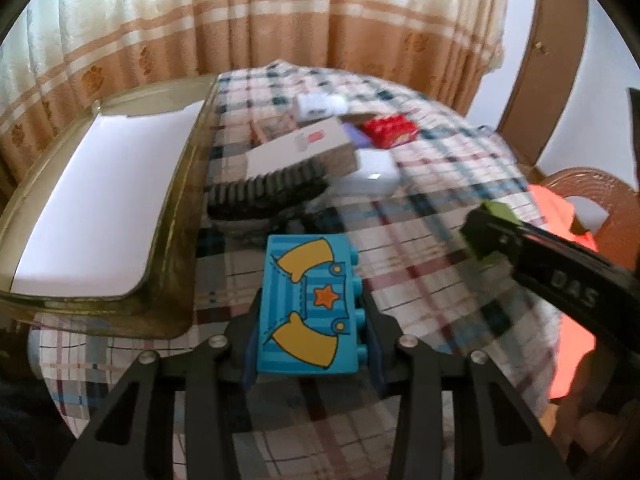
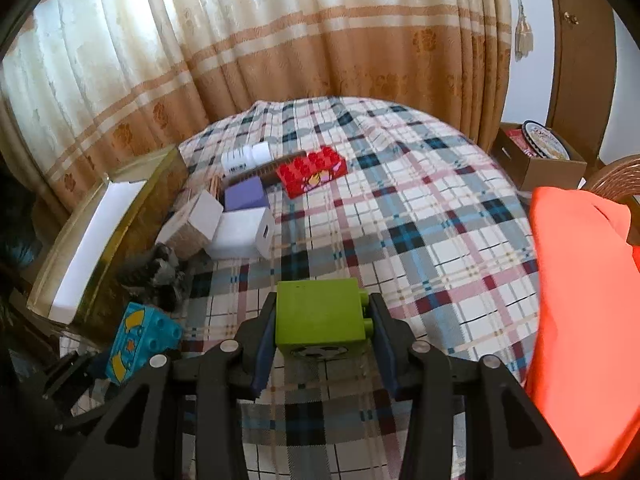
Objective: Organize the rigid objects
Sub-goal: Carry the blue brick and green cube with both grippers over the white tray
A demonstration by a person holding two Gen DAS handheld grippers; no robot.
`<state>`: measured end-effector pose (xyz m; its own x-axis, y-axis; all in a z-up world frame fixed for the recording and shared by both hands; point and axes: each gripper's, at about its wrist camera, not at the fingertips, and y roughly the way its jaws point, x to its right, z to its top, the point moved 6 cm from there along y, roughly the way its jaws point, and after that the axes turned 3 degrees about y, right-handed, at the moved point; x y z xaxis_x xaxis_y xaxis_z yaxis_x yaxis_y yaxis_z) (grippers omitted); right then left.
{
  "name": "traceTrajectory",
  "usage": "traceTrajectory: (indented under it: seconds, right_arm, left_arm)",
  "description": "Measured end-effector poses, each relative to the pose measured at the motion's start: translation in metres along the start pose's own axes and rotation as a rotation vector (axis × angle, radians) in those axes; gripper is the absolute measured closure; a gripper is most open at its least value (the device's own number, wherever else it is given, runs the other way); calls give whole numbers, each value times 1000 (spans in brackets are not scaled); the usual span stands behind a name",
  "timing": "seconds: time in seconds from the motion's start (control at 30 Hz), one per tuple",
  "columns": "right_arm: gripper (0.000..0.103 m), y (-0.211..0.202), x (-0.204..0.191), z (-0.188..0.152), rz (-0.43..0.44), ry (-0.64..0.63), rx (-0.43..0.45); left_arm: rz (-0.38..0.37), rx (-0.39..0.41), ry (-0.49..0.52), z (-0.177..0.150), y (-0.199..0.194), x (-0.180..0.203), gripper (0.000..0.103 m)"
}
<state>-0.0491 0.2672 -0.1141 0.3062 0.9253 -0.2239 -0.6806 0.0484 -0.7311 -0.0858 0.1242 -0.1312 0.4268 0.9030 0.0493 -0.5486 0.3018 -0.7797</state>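
My left gripper (image 1: 310, 320) is shut on a blue toy brick (image 1: 306, 304) printed with yellow sleeves and an orange star, held above the plaid cloth. The same blue brick (image 2: 138, 344) shows at the lower left of the right wrist view. My right gripper (image 2: 324, 332) is shut on a green toy brick (image 2: 320, 316) with studs on its right side. That green brick (image 1: 494, 216) and the right gripper's arm enter the left wrist view from the right. A red studded brick (image 2: 312, 172) lies further back on the cloth.
A gold-rimmed tray (image 1: 172, 240) with a white floor lies at the left. Boxes, a white bottle (image 2: 244, 158), a purple block (image 2: 245, 196) and a dark toothed object (image 1: 268, 196) are piled mid-table. An orange cloth (image 2: 580, 300) hangs at the right, with a cardboard box (image 2: 536, 160) behind it.
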Motion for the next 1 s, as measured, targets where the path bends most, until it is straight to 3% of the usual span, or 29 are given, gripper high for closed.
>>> traceTrajectory:
  seconds: [0.2,0.37,0.73,1.0]
  right_arm:
    - [57,-17,-2,13,-13,2,52]
    - [57,-32,-18,24,5,-22,94]
    - [57,-56,-114,54,142,-130,191]
    - [57,-40,-186,45,262,-207,214]
  left_arm:
    - [-75,95,25,14,-27,8,61]
    - [-71,139,-5,24,-46,-6,61]
    - [82,223,-106,47,-80,-92,61]
    - [208,207,-200,36,-75,-157,61]
